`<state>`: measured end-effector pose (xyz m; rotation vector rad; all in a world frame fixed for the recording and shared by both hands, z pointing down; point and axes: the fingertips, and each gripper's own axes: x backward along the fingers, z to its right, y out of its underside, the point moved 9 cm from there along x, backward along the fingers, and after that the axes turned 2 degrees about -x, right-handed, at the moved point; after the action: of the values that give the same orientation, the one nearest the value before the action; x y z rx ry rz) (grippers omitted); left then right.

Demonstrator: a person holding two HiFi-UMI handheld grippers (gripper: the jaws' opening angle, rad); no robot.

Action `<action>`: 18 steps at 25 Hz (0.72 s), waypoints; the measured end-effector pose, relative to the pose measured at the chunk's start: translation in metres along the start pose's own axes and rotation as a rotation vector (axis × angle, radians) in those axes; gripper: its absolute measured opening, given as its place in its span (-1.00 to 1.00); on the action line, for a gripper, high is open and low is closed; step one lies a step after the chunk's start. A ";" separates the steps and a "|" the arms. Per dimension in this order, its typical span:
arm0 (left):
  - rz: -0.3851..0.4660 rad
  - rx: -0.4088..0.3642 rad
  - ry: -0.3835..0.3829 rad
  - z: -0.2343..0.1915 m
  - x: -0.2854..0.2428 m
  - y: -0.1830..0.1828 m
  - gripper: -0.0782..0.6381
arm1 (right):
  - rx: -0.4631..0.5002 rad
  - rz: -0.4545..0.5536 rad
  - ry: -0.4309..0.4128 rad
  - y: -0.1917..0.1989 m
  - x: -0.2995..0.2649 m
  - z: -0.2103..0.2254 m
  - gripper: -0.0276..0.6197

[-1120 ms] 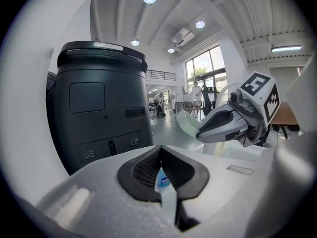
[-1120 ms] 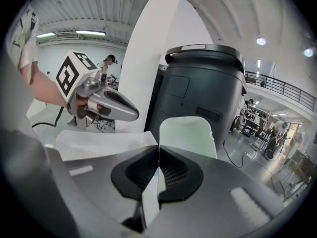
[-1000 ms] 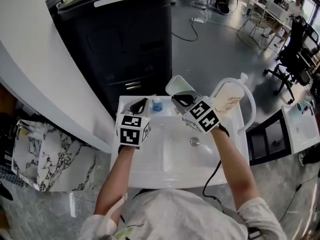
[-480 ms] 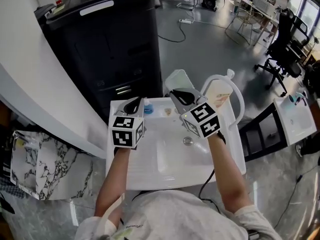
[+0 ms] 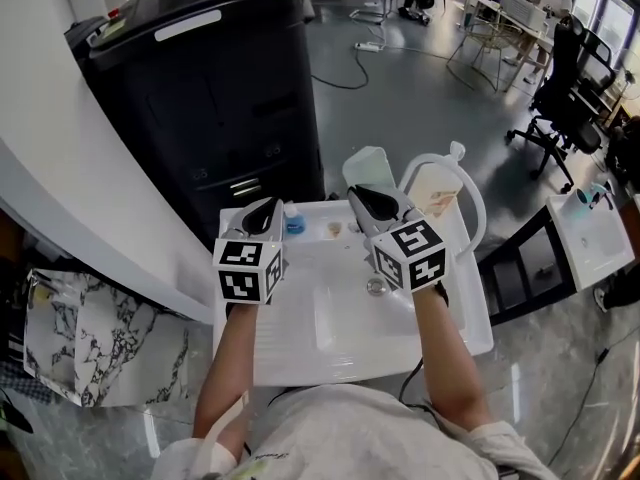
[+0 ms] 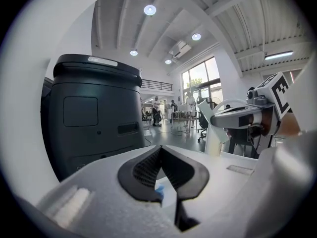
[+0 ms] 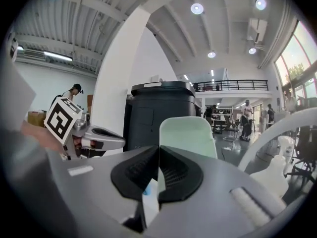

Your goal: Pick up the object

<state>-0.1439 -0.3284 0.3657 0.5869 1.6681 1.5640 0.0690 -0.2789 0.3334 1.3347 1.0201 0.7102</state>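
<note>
Head view: pale green object (image 5: 368, 163) pinched by its edge in right gripper (image 5: 366, 197), above sink's (image 5: 300, 353) 12 o'clock rim, clear for lifting. Left gripper (image 5: 262, 213) at 10 o'clock, closed and empty, parked aside.

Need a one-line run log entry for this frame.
stage: object in grip | right gripper: shut on pale green flat plastic piece, held in air above white sink | left gripper: shut, empty
</note>
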 end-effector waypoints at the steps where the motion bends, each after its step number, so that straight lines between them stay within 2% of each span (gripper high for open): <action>1: -0.001 0.000 0.001 0.000 0.000 0.000 -0.79 | -0.014 0.006 0.010 0.001 0.001 0.002 -0.89; 5: 0.005 0.002 -0.003 0.000 -0.001 0.003 -0.79 | -0.073 0.031 0.047 0.002 0.005 0.009 -0.89; 8: 0.007 0.000 0.000 0.002 -0.003 0.002 -0.79 | -0.079 0.032 0.068 0.004 0.006 0.011 -0.89; 18: -0.006 0.002 -0.005 0.002 -0.005 0.005 -0.79 | -0.083 0.021 0.056 0.010 0.003 0.008 -0.89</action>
<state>-0.1400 -0.3305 0.3714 0.5853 1.6663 1.5556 0.0791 -0.2784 0.3419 1.2619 1.0118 0.8015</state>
